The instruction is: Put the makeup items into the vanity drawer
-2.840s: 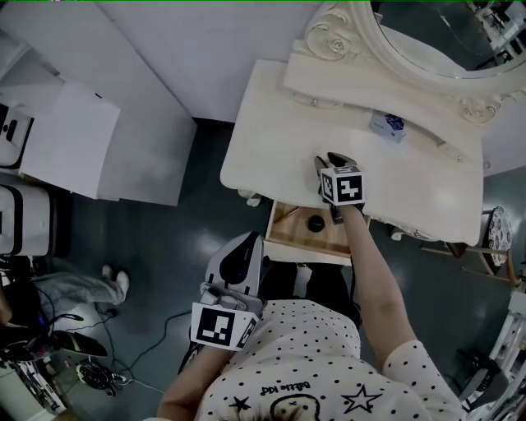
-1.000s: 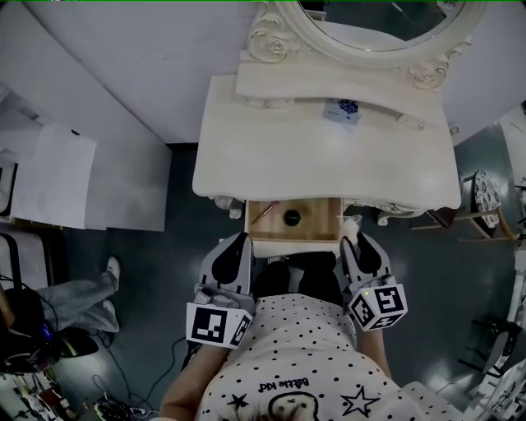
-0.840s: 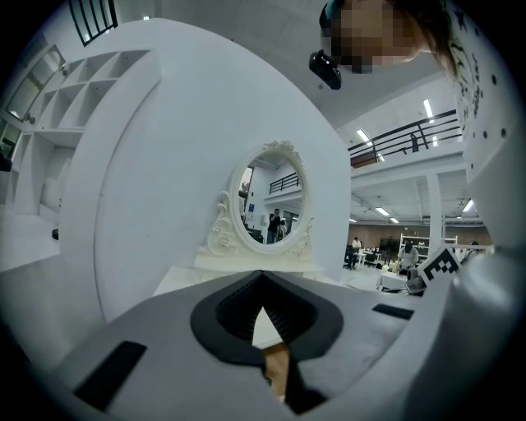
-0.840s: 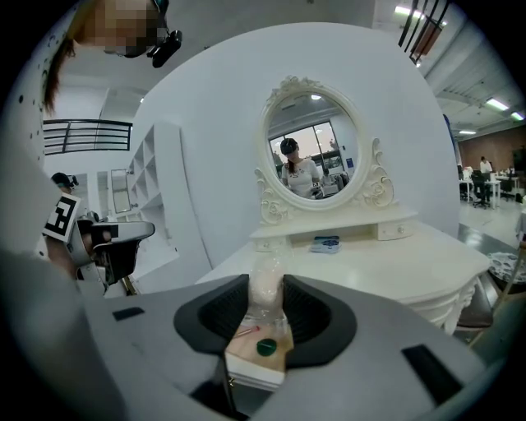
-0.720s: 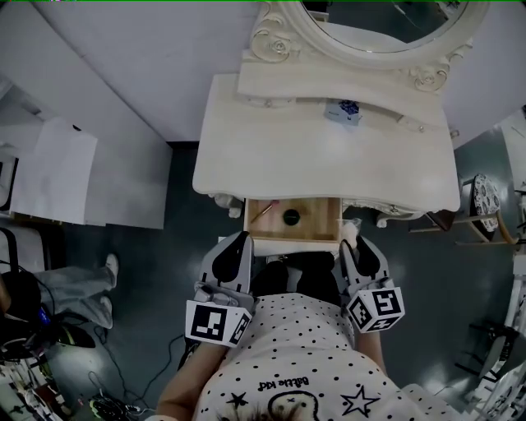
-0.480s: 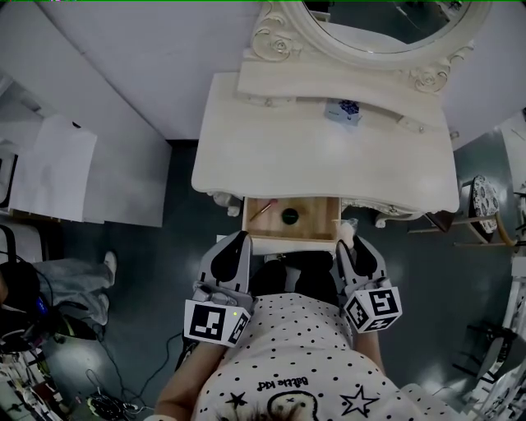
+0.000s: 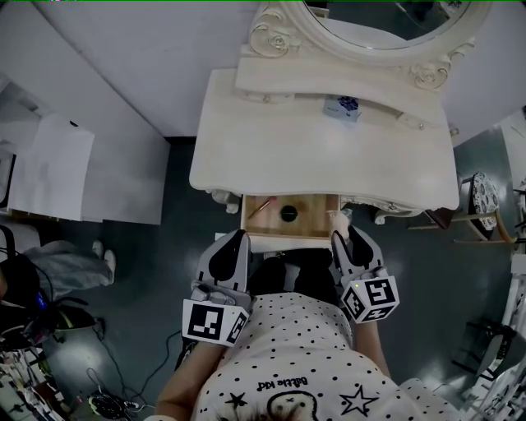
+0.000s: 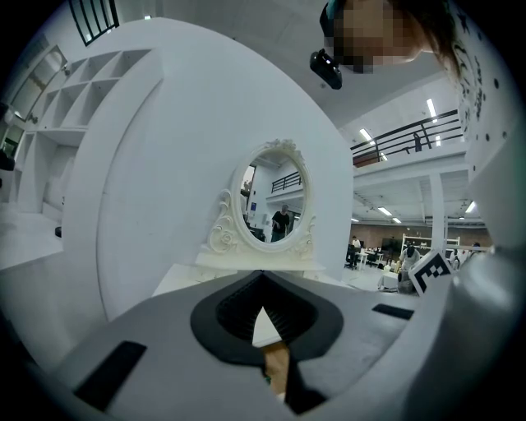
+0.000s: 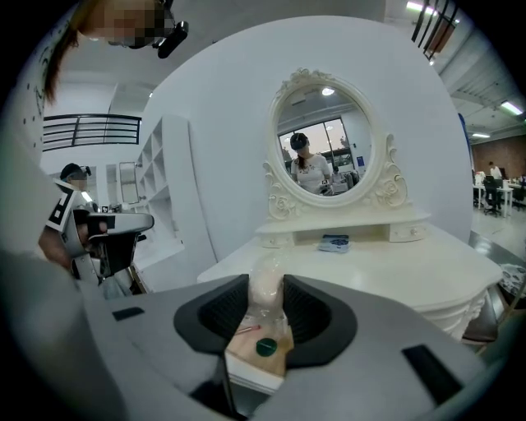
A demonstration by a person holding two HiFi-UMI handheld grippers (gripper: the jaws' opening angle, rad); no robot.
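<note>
The wooden vanity drawer stands pulled out under the cream table top. In it lie a round black jar and a thin red pencil. My right gripper is shut on a clear bottle and holds it at the drawer's front right corner. My left gripper is shut and holds nothing, just short of the drawer's front left corner. A small blue and white packet lies on the raised shelf under the mirror.
The oval carved mirror rises at the back of the table. White cabinets stand to the left and a small round stool to the right. Another person's legs and cables show on the dark floor at left.
The right gripper came off the table top back toward the person's body, then crept left and forward to the drawer's right corner with the bottle. The left gripper has stayed put.
</note>
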